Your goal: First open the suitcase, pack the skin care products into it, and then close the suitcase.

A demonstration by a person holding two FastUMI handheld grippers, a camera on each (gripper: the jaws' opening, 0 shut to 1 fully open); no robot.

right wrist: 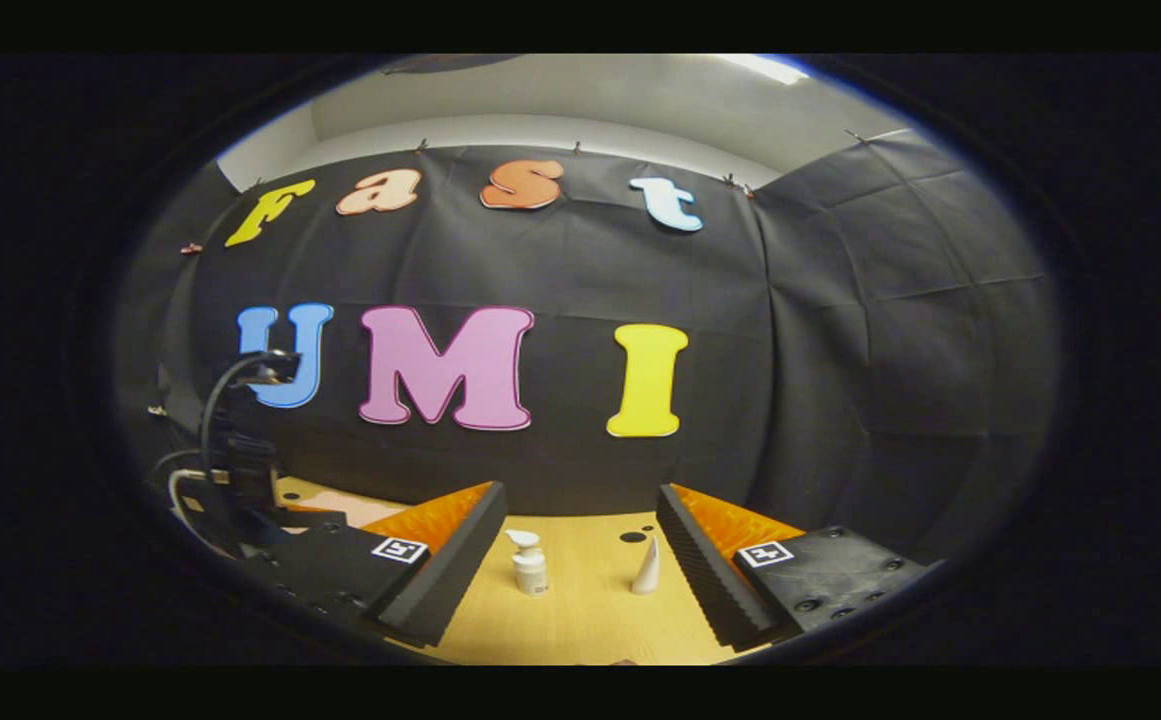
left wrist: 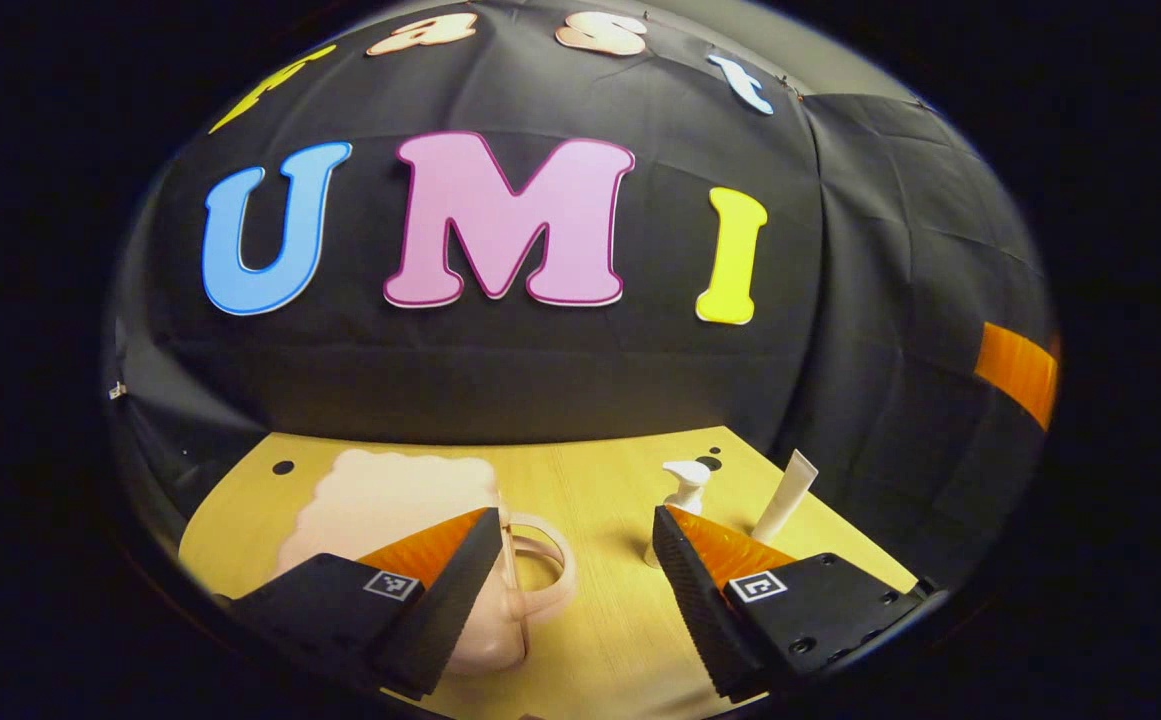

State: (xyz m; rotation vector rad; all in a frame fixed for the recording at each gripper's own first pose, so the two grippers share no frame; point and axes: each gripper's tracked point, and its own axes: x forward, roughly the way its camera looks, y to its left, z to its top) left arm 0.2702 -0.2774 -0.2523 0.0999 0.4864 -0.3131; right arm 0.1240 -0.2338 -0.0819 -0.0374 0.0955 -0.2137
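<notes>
suitcase (left wrist: pixel 390 505): little pale pink one, lying flat and closed on the left part of the table, handle (left wrist: pixel 538 562) pointing toward me. My left claw's left finger covers its near corner in the left gripper view. In the right gripper view I just catch a pink sliver of it (right wrist: pixel 360 507) past my left finger.

pump bottle (right wrist: pixel 529 563): small white one, upright, mid-table, well apart from the suitcase. In the left gripper view it (left wrist: pixel 685 487) peeks over my right finger.

tube (right wrist: pixel 646 568): white, standing on its cap, just right of the pump bottle, not touching it. In the left gripper view it (left wrist: pixel 786 496) leans a bit to the right.

left claw (left wrist: pixel 575 590): spread wide, pinching nothing, hanging low over the table between suitcase and bottle.

right claw (right wrist: pixel 580 575): also spread wide, nothing in it, bottle and tube showing in the gap farther off.

table (right wrist: pixel 580 620): light wood, a few dark round holes near the back edge.

other stuff: some cables and a dark rig (right wrist: pixel 240 460) off at the left of the right gripper view.
</notes>
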